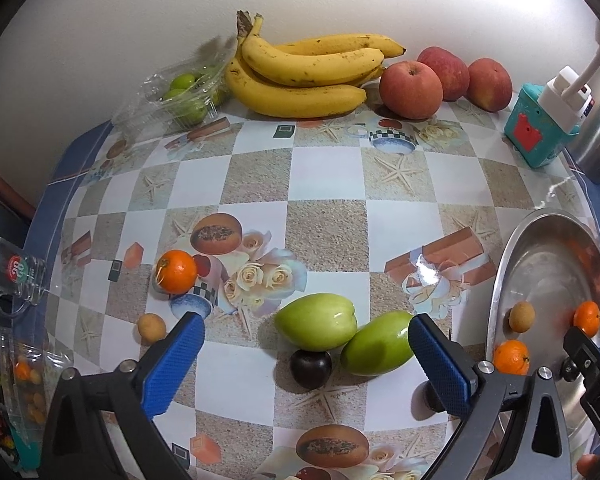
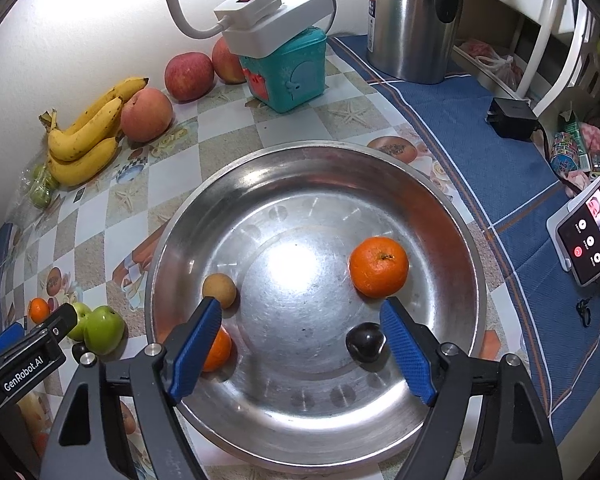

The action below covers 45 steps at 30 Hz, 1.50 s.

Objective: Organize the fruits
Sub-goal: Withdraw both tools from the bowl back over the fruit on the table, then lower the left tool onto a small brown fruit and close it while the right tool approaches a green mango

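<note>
Roughly midway, by my read. Steel bowl (image 2: 316,168) on the table's right side already holds four pieces: a large mandarin (image 2: 378,266) right of centre, a smaller mandarin (image 2: 217,350) at the near left, a tan longan (image 2: 219,290) just beyond it, and a dark plum (image 2: 365,341) near the right pad. Right tool (image 2: 302,346) hangs over the bowl, jaws spread wide and nothing between them; plum lies free on the metal just beside one pad, apparently not touching.

Left of the bowl on the table (image 1: 328,184), still loose: two green fruits (image 1: 316,321) touching each other, a second dark plum (image 1: 311,368) tucked against their near side, a mandarin on the cloth (image 1: 177,271) and another longan (image 1: 151,328) further left. Left tool (image 1: 306,360) spread fully above the green pair and plum, gripping nothing.

Far edge by the wall: bananas (image 1: 300,76), three red apples (image 1: 410,89), small green fruits in a clear plastic box (image 1: 180,96), all untouched. Loose near pieces look like the next to go.
</note>
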Tool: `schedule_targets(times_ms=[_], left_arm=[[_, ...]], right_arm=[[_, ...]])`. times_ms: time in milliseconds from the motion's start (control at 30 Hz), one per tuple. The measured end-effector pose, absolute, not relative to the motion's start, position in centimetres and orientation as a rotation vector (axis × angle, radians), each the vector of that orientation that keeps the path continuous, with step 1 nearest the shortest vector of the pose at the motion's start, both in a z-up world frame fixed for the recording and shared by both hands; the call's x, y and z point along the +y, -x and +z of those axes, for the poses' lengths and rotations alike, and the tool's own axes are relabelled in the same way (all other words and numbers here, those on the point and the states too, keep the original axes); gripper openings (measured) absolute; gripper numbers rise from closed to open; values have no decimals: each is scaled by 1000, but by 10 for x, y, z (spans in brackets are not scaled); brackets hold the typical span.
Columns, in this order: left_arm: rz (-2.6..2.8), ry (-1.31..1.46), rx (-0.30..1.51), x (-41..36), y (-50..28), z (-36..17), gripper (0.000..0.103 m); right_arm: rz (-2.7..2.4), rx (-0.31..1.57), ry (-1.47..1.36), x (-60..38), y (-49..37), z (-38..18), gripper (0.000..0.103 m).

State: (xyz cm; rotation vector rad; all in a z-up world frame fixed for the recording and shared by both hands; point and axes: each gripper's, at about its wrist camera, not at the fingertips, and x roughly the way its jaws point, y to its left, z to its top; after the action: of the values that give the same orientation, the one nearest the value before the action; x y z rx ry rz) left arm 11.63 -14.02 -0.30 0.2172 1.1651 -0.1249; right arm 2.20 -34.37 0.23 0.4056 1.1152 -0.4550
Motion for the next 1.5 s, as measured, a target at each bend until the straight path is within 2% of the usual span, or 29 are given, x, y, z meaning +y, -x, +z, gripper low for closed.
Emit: schedule_targets(times_ms=[667, 1500], left_arm=[[-76, -223, 1127, -112, -115, 10, 103], [78, -43, 1098, -8, -128, 31, 103]], right_arm=[[-404, 1097, -408, -329, -28, 4, 82], [-84, 1094, -327, -230, -61, 6, 82]])
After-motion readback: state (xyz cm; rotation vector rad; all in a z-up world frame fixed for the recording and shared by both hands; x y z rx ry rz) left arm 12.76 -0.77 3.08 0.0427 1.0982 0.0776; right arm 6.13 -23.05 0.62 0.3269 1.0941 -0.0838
